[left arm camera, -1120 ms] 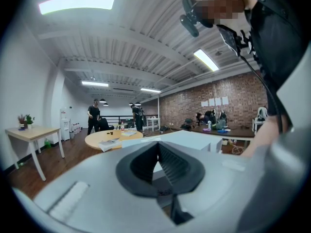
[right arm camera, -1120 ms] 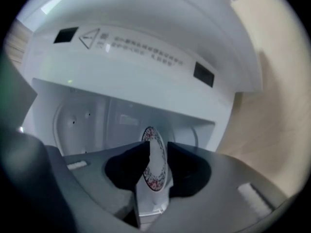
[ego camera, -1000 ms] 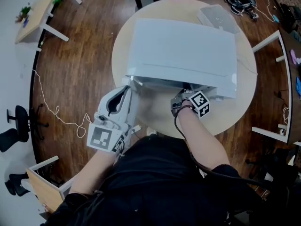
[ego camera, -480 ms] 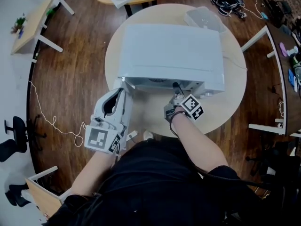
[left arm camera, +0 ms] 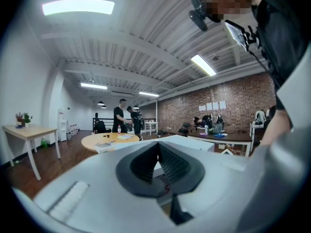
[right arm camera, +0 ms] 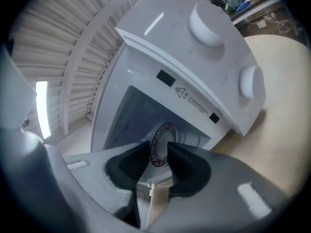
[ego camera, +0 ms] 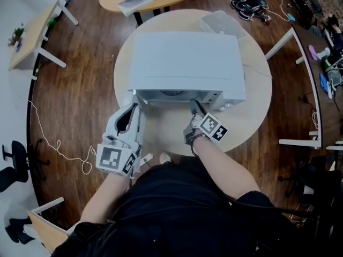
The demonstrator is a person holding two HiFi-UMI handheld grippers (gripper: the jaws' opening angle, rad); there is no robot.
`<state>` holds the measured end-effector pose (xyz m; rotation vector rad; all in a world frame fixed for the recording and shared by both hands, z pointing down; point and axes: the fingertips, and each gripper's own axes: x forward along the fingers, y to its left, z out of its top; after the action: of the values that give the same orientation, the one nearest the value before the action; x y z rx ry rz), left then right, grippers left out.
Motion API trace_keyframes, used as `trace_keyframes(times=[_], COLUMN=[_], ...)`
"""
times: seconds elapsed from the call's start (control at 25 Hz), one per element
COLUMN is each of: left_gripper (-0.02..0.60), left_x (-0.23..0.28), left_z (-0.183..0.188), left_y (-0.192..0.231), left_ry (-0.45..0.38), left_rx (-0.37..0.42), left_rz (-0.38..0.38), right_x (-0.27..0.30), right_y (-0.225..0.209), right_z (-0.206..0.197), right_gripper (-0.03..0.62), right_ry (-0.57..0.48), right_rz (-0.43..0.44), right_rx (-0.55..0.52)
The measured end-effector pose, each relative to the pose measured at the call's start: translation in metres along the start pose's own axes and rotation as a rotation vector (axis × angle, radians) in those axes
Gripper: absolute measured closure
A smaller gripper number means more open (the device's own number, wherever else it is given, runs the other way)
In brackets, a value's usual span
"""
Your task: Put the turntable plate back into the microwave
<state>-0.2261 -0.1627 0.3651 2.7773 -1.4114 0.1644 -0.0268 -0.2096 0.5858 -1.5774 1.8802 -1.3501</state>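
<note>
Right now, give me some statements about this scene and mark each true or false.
1. The microwave stands on a round table. True.
2. The plate lies on the table. False: it is inside the microwave.
3. The right gripper has its jaws apart. True.
4. The right gripper grips the plate. False: nothing is between its jaws; the plate shows beyond them.
5. The microwave has two knobs. True.
</note>
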Motion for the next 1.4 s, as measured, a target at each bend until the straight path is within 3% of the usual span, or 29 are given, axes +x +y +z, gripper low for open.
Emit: trace_keyframes(times=[0.52,0.72,1.0,1.12,1.28,1.4], left_gripper=[0.578,0.578,0.578,0.578,0.578,0.578], left_x=[0.006,0.005,0.013,0.016,0.021,0.021], left_z=[-0.007,-0.007,-0.01,-0.012,-0.019,-0.02], left_y=[-0.01,-0.009,-0.012,-0.019,-0.031,-0.037], left_ry=[0.0,0.004,0.001,0.01,0.021,0.02], left_rx=[-0.009,-0.025,-0.056,-0.065,-0.095,-0.096], left_rz=[-0.035,-0.054,-0.076,-0.098,-0.13,-0.145], right_x=[-0.037,-0.055,-0.086,-0.093,-0.098,-0.099], right_y=[0.066,0.087,0.112,0.117,0.109,0.1], right_z=[0.014,0.01,-0.005,-0.005,-0.002,-0.006], right_gripper=[0.488,0.488,0.495,0.512,0.591,0.591], right_ry=[0.014,0.005,0.003,-0.015,-0.01,0.012], right_rz=[0.151,0.191,0.267,0.264,0.236,0.217], right_rx=[-0.58,-0.67,-0.896,-0.903,-0.858,-0.866])
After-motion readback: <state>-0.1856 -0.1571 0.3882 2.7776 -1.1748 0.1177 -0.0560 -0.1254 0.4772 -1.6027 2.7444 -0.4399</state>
